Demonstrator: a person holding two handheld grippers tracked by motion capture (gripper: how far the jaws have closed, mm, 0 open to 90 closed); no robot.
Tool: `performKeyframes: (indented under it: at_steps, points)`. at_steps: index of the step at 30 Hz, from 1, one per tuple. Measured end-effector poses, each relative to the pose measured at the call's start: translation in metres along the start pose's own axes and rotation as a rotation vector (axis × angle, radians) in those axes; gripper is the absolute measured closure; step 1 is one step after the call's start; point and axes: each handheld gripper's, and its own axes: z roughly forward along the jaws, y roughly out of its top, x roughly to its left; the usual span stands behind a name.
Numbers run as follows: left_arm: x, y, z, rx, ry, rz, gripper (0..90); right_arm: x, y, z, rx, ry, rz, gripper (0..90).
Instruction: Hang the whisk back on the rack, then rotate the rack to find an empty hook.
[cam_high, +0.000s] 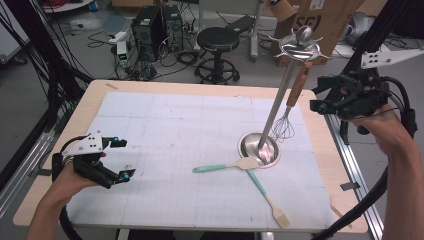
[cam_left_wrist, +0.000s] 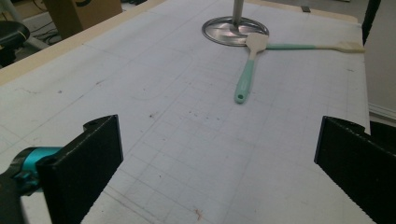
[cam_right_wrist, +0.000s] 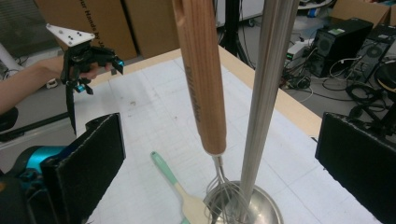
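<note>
A steel utensil stand rises from a round base (cam_high: 258, 149) on the white mat, its pole (cam_high: 277, 100) ending in a hooked crown (cam_high: 299, 46). A whisk with a wooden handle (cam_high: 298, 86) hangs from the crown, its wires (cam_high: 283, 127) just above the base. My right gripper (cam_high: 318, 94) is open beside the handle. In the right gripper view the handle (cam_right_wrist: 201, 74) stands between the wide jaws, untouched. Two teal-handled spatulas (cam_high: 225, 165) (cam_high: 267, 197) lie crossed at the base. At the front left my left gripper (cam_high: 123, 159) is open and holds nothing.
The mat (cam_high: 165, 130) covers most of a wooden table (cam_high: 95, 100). Behind the table are a black stool (cam_high: 218, 40), computer towers (cam_high: 150, 25), cables and a cardboard box (cam_high: 325, 20). A black frame rail (cam_high: 350, 165) runs along the right edge.
</note>
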Motion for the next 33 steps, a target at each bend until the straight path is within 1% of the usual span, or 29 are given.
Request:
performKeyframes:
  at_steps: [4, 5, 7, 8, 9, 10, 12, 14, 15, 16, 18, 19, 22, 23, 24, 25, 26, 28, 30, 32, 33]
  points:
    - [0.0, 0.0, 0.0, -0.004, 0.0, -0.001, 1.7, 0.002, 0.001, -0.004, 0.005, 0.006, -0.005, 0.3]
    - [0.0, 0.0, 0.0, -0.002, 0.001, -0.001, 1.7, 0.003, 0.001, -0.005, 0.002, 0.008, -0.016, 0.3]
    - [0.0, 0.0, -0.001, 0.001, 0.001, 0.005, 1.7, 0.005, 0.002, -0.007, 0.006, 0.01, -0.023, 0.4]
    - [0.0, 0.0, 0.0, -0.002, 0.001, 0.001, 1.7, 0.006, 0.003, -0.008, 0.007, 0.008, -0.032, 0.7]
    - [0.0, 0.0, 0.0, -0.001, -0.001, 0.0, 1.7, 0.007, 0.005, -0.01, 0.008, 0.009, -0.043, 2.0]
    - [0.0, 0.0, 0.0, 0.001, 0.0, 0.0, 1.7, 0.008, 0.006, -0.012, 0.011, 0.011, -0.043, 4.4]
    - [0.0, 0.0, 0.001, 0.007, 0.0, 0.005, 1.7, 0.009, 0.009, -0.014, 0.012, 0.011, -0.046, 4.5]
    - [-0.001, 0.0, 0.0, 0.003, -0.002, 0.006, 1.7, 0.01, 0.011, -0.017, 0.012, 0.012, -0.05, 6.7]
    - [-0.001, 0.0, 0.0, 0.001, -0.001, 0.006, 1.7, 0.01, 0.012, -0.018, 0.007, 0.012, -0.054, 9.8]
    - [-0.001, 0.0, 0.0, 0.001, -0.002, 0.005, 1.7, 0.011, 0.013, -0.019, 0.01, 0.019, -0.053, 15.4]
    - [0.0, 0.0, 0.0, 0.002, -0.001, 0.004, 1.7, 0.012, 0.015, -0.021, 0.013, 0.019, -0.049, 17.8]
    - [0.0, 0.0, 0.001, 0.003, -0.001, 0.004, 1.7, 0.012, 0.016, -0.022, 0.013, 0.028, -0.049, 22.3]
    - [0.0, 0.0, 0.001, 0.005, -0.002, 0.005, 1.7, 0.014, 0.02, -0.025, 0.017, 0.036, -0.043, 36.0]
    - [0.0, 0.0, 0.001, 0.007, -0.003, 0.005, 1.7, 0.014, 0.021, -0.026, 0.02, 0.036, -0.052, 40.8]
    - [0.0, 0.0, 0.001, 0.007, -0.004, 0.006, 1.7, 0.015, 0.023, -0.026, 0.024, 0.038, -0.051, 44.1]
    - [0.0, 0.0, 0.001, 0.007, -0.004, 0.004, 1.7, 0.015, 0.024, -0.026, 0.021, 0.037, -0.054, 47.9]
    - [-0.001, 0.0, 0.001, 0.005, -0.004, 0.002, 1.7, 0.016, 0.025, -0.027, 0.024, 0.035, -0.048, 53.9]
    - [0.0, 0.0, 0.001, 0.002, -0.003, 0.002, 1.7, 0.016, 0.028, -0.028, 0.022, 0.022, -0.066, 65.5]
    - [0.0, 0.0, 0.001, 0.003, -0.004, 0.002, 1.7, 0.017, 0.031, -0.03, 0.016, 0.015, -0.072, 75.1]
    - [0.0, 0.0, 0.001, 0.004, -0.005, 0.002, 1.7, 0.018, 0.034, -0.029, 0.006, 0.01, -0.077, 80.8]
    - [0.0, 0.0, 0.001, 0.004, -0.005, 0.002, 1.7, 0.019, 0.035, -0.029, 0.006, 0.009, -0.074, 82.2]
